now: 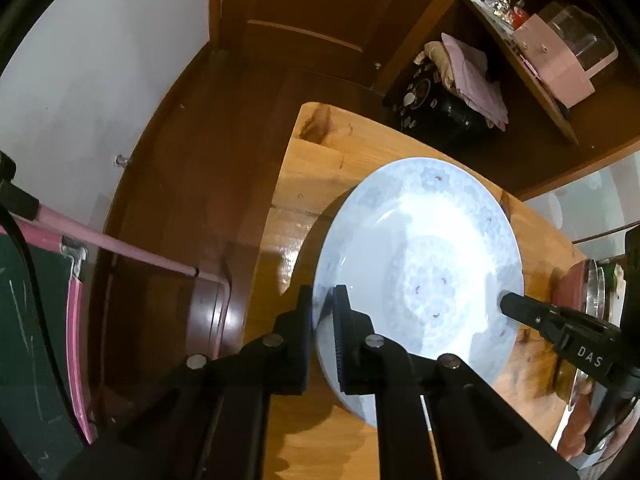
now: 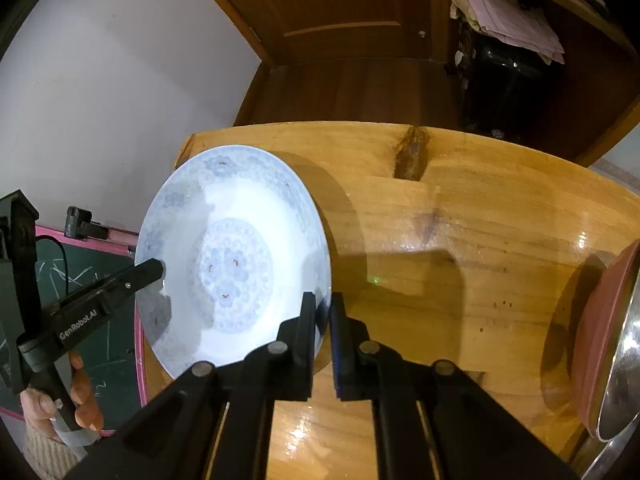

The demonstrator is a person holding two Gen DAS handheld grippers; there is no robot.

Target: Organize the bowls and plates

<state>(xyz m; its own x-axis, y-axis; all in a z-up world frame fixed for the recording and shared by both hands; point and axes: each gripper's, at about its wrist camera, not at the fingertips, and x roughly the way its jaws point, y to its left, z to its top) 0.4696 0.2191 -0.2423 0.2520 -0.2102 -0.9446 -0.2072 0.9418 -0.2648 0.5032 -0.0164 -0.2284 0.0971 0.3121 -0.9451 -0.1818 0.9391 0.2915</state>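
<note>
Below, both grippers clamp one plate (image 1: 420,280) at opposite rim points. Left gripper (image 1: 323,300), seen in the left wrist view: jaws closed to a narrow slit on the near rim, one finger inside the dish, one outside. Right gripper (image 2: 323,305), seen in the right wrist view: likewise pinched on the opposite rim. Each gripper also shows in the other's view as a black finger tip meeting the far edge. The plate lies near the corner of the table (image 2: 440,208), apparently resting on it; whether it is already clear of the wood cannot be told. Step in hand, as judged: the two-handed grasp is made, the lift not yet begun. Next move calls for raising both hands together and level, since uneven lift would twist the rim in the pads. Materials: plate, glazed white ceramic, round and shallow, with pale blue floral bands at rim and centre, smooth and likely slippery; table, varnished yellow wood, glossy, with dark knots. At the right edge stands a reddish dish (image 2: 600,332) with a metal bowl (image 2: 624,380), probably the stack to join.
</note>
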